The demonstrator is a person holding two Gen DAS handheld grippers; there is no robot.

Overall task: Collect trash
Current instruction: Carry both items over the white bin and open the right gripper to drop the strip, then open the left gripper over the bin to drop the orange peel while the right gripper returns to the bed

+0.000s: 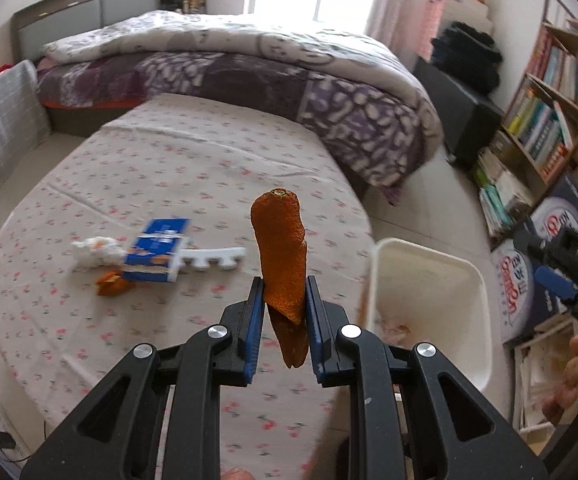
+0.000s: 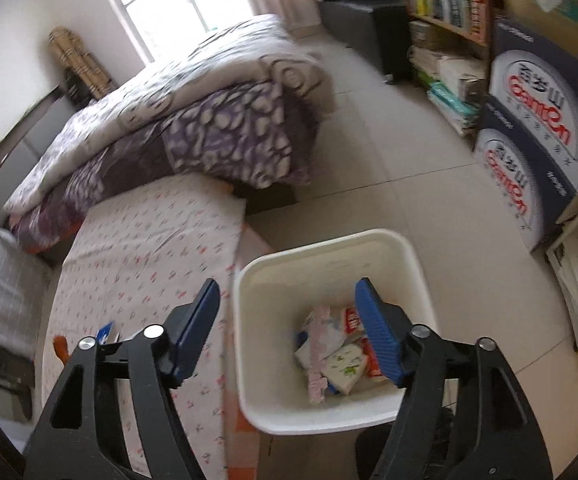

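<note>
My left gripper (image 1: pixel 284 294) is shut on a long orange peel (image 1: pixel 281 248) and holds it upright above the floral table (image 1: pixel 169 160). On the table to the left lie a crumpled white tissue (image 1: pixel 95 251), a blue and white carton (image 1: pixel 157 251), a white notched plastic piece (image 1: pixel 215 259) and a small orange peel scrap (image 1: pixel 111 283). A white bin (image 1: pixel 429 300) stands to the right of the table. My right gripper (image 2: pixel 287 300) is open and empty above the bin (image 2: pixel 329 264), which holds several wrappers (image 2: pixel 337 354).
A bed with a purple quilt (image 1: pixel 249 76) stands behind the table. A bookshelf (image 1: pixel 549 92) and blue printed boxes (image 2: pixel 537 136) line the right side. The tiled floor (image 2: pixel 409 184) lies between the bin and the boxes. The right gripper shows at the left wrist view's right edge (image 1: pixel 569 276).
</note>
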